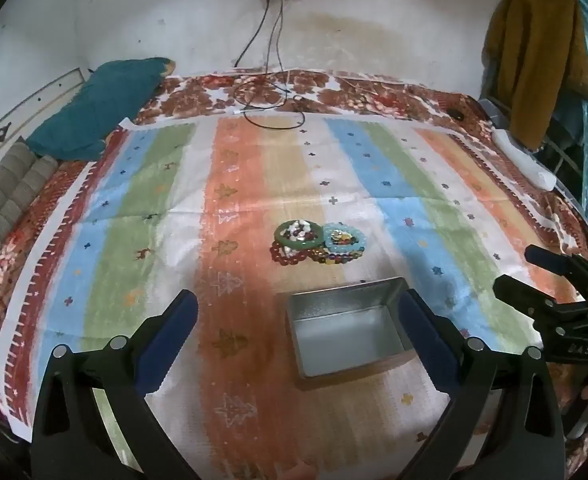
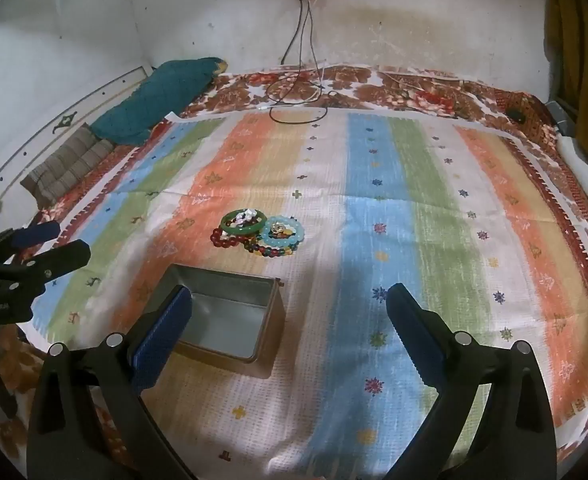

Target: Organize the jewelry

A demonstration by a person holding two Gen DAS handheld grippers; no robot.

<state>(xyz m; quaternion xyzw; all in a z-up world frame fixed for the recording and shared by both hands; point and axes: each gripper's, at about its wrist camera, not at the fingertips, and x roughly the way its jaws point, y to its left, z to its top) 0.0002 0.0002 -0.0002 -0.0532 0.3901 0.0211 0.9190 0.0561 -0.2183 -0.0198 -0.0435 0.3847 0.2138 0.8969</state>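
Observation:
A pile of jewelry lies on the striped cloth: a green bangle [image 1: 298, 233] holding small pieces, a pale blue bead bracelet [image 1: 345, 239], a dark red bead bracelet [image 1: 286, 256] and a multicoloured bead bracelet [image 1: 333, 258]. The pile also shows in the right wrist view [image 2: 260, 232]. An empty open metal tin [image 1: 345, 334] [image 2: 230, 320] sits in front of it. My left gripper [image 1: 297, 322] is open and empty, above the cloth near the tin. My right gripper [image 2: 290, 316] is open and empty, to the right of the tin.
A striped cloth [image 1: 254, 184] covers a floral bedsheet [image 1: 198, 96]. A teal pillow [image 1: 98, 108] and a folded grey blanket [image 1: 10, 196] lie at the far left. Black cables [image 1: 270, 100] trail from a wall socket onto the bed. Clothes [image 1: 537, 60] hang at the right.

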